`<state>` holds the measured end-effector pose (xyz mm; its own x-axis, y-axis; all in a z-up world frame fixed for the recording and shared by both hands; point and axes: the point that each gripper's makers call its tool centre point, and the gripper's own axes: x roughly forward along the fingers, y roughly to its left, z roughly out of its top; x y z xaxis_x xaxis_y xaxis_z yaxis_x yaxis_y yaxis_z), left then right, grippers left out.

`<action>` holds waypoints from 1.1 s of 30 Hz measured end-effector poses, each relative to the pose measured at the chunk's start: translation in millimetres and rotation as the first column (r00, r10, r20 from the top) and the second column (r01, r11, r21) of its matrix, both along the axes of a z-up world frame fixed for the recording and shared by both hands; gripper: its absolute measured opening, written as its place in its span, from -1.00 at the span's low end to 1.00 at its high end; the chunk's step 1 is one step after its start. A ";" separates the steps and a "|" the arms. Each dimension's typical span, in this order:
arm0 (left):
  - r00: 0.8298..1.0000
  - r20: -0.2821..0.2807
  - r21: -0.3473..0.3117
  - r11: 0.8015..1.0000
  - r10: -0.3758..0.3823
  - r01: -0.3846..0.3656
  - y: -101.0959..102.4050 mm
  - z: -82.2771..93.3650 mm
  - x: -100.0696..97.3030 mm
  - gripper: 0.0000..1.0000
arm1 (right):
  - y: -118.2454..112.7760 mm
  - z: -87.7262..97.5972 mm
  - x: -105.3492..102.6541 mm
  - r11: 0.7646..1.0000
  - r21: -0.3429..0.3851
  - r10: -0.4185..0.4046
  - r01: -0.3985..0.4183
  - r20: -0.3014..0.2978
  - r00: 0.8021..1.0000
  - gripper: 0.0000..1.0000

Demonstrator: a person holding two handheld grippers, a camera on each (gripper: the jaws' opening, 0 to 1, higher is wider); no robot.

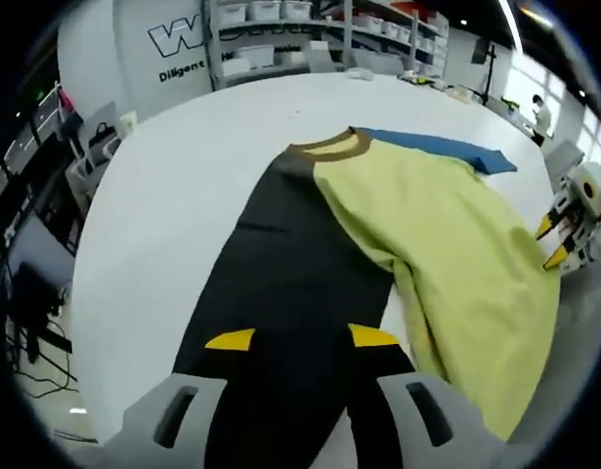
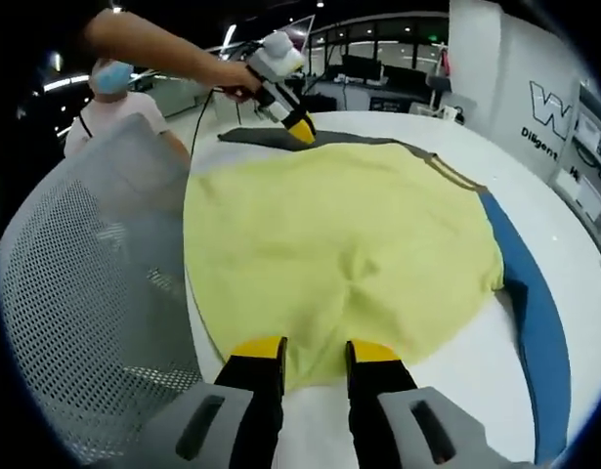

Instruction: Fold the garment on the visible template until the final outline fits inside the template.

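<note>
While the shirt [image 2: 339, 244] drapes over the desk [image 1: 183, 186], both grippers, left [image 1: 302, 339] at six o'clock and right [image 2: 315, 349], hover parted and empty at opposite edges, likely for a fold.

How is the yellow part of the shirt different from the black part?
The yellow part is bunched and wrinkled, folded over toward one side; the black part lies flat and smooth in a long strip. The yellow part covers more of the table; the black part looks narrower. The right gripper sits at the yellow part's edge; the left gripper sits over the black part. Both belong to one garment, meeting at the brown collar.
</note>
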<state>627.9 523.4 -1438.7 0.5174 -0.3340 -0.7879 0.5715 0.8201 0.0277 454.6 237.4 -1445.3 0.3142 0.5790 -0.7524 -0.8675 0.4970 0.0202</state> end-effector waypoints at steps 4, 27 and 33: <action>1.000 0.009 0.020 1.000 -0.022 0.022 -0.2 -3.2 5.0 -0.37 | -3.6 7.0 5.4 0.999 0.018 -0.031 0.031 0.012 0.999 -0.63; 0.998 0.061 0.215 0.977 0.004 -0.017 59.2 14.0 40.2 -0.25 | -29.3 6.1 24.4 0.999 -0.018 -0.049 0.050 0.033 0.998 -0.59; 0.986 0.118 0.205 0.974 -0.121 0.095 22.7 29.2 32.9 -0.12 | -17.1 3.6 25.8 1.000 -0.021 -0.009 0.010 0.050 0.999 -0.57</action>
